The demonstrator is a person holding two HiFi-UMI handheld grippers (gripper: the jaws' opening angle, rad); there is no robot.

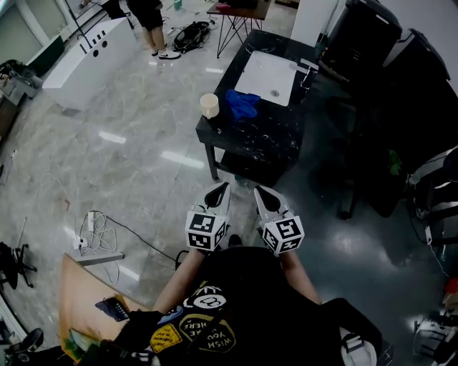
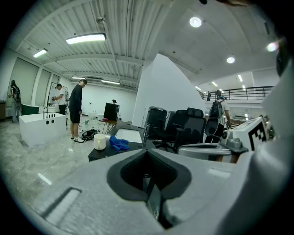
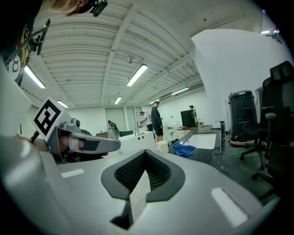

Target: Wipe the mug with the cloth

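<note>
Mug (image 1: 209, 105): cream, plain cylinder, upright, no print legible on it; it stands on the left edge of the black bench (image 1: 265, 146), at the outer rim. Cloth (image 1: 242, 104): blue, crumpled in a loose heap, on the bench top just beside the mug, between the mug and the white sink (image 1: 266, 75) set into the bench; whether mug and cloth touch cannot be told. A tap (image 1: 308, 70) stands at the sink's far side. Left hand-held gripper (image 1: 220, 189): jaws clenched together, nothing between them. Right hand-held gripper (image 1: 260, 191): jaws likewise clenched, empty. Both are held side by side, well short of the bench, with a stretch of glossy floor (image 1: 143, 136) between them and it. Writing: black-and-white square markers on each gripper's cube; a yellow patch (image 1: 211, 332) on the wearer's black shirt reads "WISH YOU", upside down in the head view. Surroundings: black office chairs (image 1: 372, 43) to the right of the bench, a white tub (image 1: 89, 57) and a standing person (image 1: 147, 18) beyond its left side, a power strip (image 1: 84, 243) with cables on the floor left of the bench.
</note>
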